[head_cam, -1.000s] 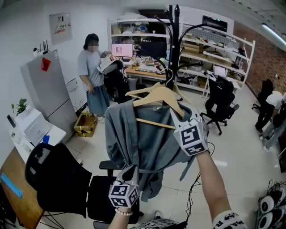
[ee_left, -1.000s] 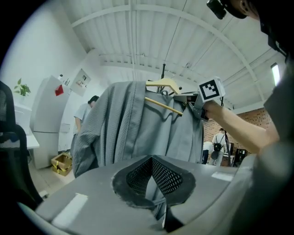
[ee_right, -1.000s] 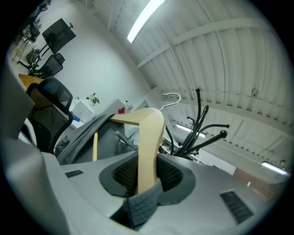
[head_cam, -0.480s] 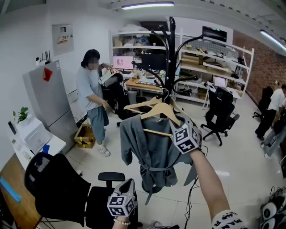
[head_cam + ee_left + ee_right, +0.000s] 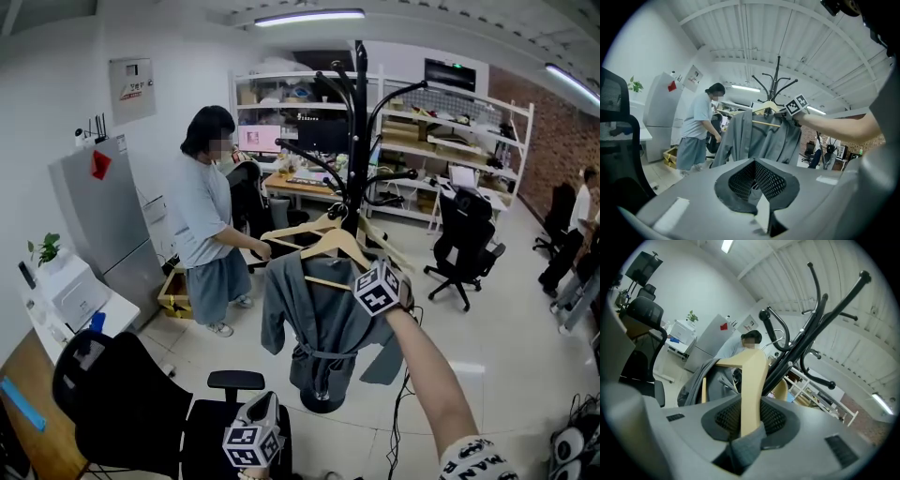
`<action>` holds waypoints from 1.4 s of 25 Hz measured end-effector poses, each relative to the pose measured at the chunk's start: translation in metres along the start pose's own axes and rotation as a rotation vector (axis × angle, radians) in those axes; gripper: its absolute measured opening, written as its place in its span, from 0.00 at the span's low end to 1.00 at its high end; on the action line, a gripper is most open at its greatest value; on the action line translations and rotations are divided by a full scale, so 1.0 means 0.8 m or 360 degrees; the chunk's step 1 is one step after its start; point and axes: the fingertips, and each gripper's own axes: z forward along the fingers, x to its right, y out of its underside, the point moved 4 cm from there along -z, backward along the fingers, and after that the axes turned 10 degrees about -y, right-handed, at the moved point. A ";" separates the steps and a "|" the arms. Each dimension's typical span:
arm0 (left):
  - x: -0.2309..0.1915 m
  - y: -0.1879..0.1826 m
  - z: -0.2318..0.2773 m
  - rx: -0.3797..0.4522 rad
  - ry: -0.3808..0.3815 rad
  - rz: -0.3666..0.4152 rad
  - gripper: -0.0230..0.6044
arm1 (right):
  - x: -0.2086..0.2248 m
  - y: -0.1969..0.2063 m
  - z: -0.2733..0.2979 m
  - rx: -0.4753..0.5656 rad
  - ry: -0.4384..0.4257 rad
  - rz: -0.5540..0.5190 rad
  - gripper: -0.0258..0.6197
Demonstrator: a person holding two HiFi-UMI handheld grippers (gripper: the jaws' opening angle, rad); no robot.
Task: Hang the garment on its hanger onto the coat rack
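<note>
The black coat rack (image 5: 359,141) stands in the middle of the room. A wooden hanger (image 5: 330,246) carries the grey garment (image 5: 319,323) right in front of the rack's pole; whether its hook rests on a branch I cannot tell. My right gripper (image 5: 364,270) is shut on the hanger's right arm, and in the right gripper view the wooden arm (image 5: 752,390) runs up between the pads with grey cloth under it. My left gripper (image 5: 261,408) hangs low, well below the garment, open with nothing between its pads (image 5: 773,180).
A person (image 5: 211,234) stands just left of the rack, one hand near the hanger's left end. A second, bare wooden hanger (image 5: 295,228) sits behind the first. A black office chair (image 5: 122,403) is at my lower left. Desks and shelves (image 5: 441,122) line the back.
My right gripper has carried the hanger and garment away from me, up to the rack. My left gripper let go of the garment's hem and dropped. The person walked closer to the rack.
</note>
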 end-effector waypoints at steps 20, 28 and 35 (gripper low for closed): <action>-0.006 -0.003 -0.006 -0.0011 0.0006 -0.0004 0.04 | 0.010 0.000 -0.022 0.0118 0.0081 0.0143 0.37; -0.016 -0.016 -0.002 -0.0004 0.0065 0.0006 0.04 | -0.059 -0.005 -0.158 0.0494 -0.0005 0.0394 0.35; -0.001 -0.022 0.018 -0.0013 0.0211 0.0025 0.04 | -0.204 0.090 -0.225 0.0481 -0.0123 0.0945 0.05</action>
